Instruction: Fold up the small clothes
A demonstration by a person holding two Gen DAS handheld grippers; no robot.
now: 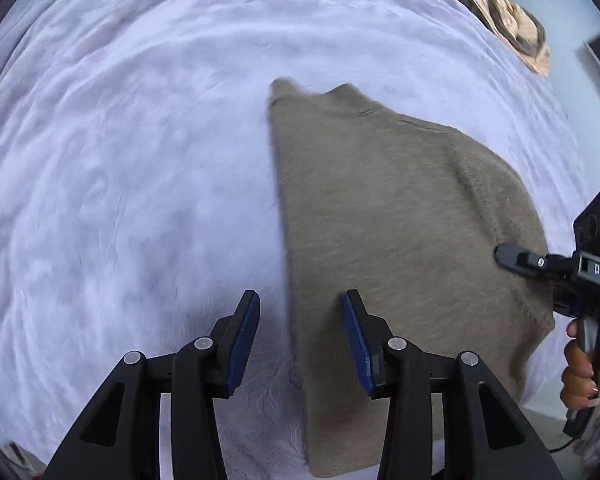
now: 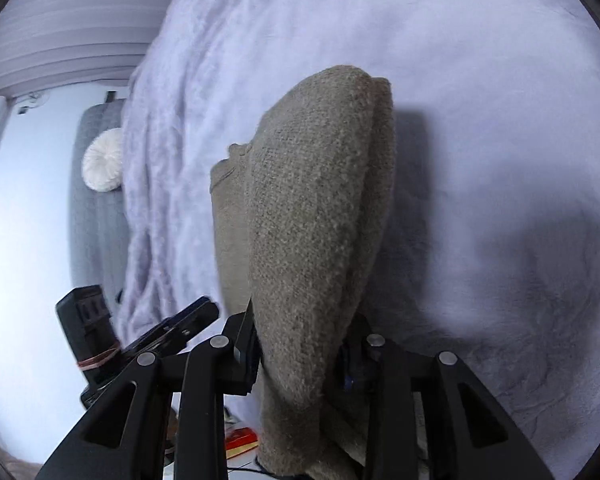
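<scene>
**knit_newbie:** Where's everything sitting at this point?

**me:** Biggest thing first: the pale lilac fleecy bed blanket [image 1: 120,180] fills nearly the whole view under me. On it lies the taupe fuzzy knit garment [image 1: 400,220], one long straight edge running up the middle of my left view, the far corner a bit blurred. In my right view part of that knit is lifted off the bed and hangs in a thick rounded fold.

**knit_newbie:** And your grippers?

**me:** My right hand-held gripper [image 2: 300,356] is clamped on the bunched knit, jaws about a third apart because the fabric is bulky. My left hand-held gripper [image 1: 302,316] is empty, jaws partly apart, hovering over that straight edge with one pad above blanket and one above knit. I can't tell from the pictures whether the pads brush the fabric.

**knit_newbie:** How does it handle?

**me:** I'd guess soft, floppy and light, with no stiffness at all, so it sags wherever it isn't held. The fuzzy weave looks grippy rather than slick, though it could snag on the fleece. I'd pinch it near a corner or along the edge with the left, so both ends travel together and the fold lands flat.
</scene>
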